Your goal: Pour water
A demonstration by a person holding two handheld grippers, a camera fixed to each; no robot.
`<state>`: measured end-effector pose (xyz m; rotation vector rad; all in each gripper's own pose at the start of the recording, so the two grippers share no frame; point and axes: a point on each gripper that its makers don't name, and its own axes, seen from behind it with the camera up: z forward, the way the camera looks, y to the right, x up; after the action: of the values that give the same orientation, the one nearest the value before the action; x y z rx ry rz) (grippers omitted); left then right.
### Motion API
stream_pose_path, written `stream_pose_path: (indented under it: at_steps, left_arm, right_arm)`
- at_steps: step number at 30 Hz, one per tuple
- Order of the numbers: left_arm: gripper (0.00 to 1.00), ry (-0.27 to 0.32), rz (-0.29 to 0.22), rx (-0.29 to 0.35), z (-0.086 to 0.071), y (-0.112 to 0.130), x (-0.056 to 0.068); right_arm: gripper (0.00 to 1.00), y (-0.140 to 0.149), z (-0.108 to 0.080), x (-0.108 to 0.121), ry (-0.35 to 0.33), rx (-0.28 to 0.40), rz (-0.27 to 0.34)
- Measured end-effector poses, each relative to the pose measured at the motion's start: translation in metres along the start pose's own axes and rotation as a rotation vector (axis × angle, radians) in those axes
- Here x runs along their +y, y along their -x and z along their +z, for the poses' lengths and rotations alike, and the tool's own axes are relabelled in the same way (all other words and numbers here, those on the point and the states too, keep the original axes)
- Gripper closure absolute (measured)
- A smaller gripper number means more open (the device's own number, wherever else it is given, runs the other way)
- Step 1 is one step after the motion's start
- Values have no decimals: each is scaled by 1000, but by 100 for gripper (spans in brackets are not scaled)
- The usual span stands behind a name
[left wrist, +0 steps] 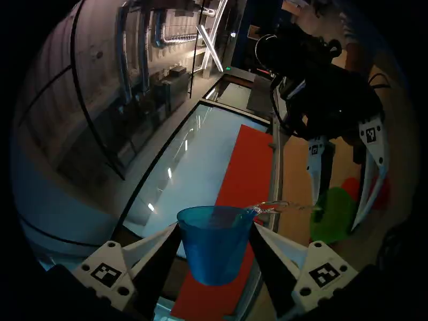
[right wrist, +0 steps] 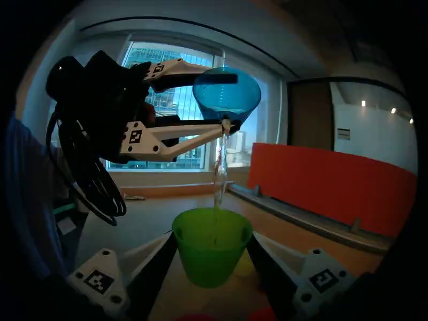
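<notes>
My left gripper (left wrist: 215, 251) is shut on a blue cup (left wrist: 215, 243), which is tipped over. A thin stream of water (left wrist: 278, 204) leaves its rim toward the green cup (left wrist: 334, 214). In the right gripper view the blue cup (right wrist: 227, 94) hangs tilted above, held by the left gripper (right wrist: 227, 101), and the water stream (right wrist: 219, 171) falls into the green cup (right wrist: 212, 251). My right gripper (right wrist: 212, 257) is shut on that green cup, holding it upright. From the left gripper view the right gripper (left wrist: 342, 214) stands at the right around the green cup.
A wooden table (right wrist: 155, 219) lies below the cups. An orange partition (right wrist: 337, 182) runs along its far side. Large windows (right wrist: 176, 107) are behind. Black cables (right wrist: 85, 171) hang from the left gripper. Red and yellow shapes (left wrist: 351, 186) sit by the green cup.
</notes>
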<state>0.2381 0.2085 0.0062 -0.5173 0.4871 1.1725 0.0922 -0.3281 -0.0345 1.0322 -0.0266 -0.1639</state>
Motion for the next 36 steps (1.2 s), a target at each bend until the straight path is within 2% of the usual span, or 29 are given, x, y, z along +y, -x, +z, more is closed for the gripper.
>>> stream_pose_path:
  at_steps: [18,27,36]
  left_arm:
    - [15,-18,74,11,1,-4,-9]
    - [15,-17,115,15,2,-7,-5]
    - [15,-26,161,23,4,-11,-10]
  right_arm:
    - [10,-4,-2,3,7,5,-6]
    - [10,-3,-3,5,9,7,-7]
    - [10,-3,-5,6,12,9,-8]
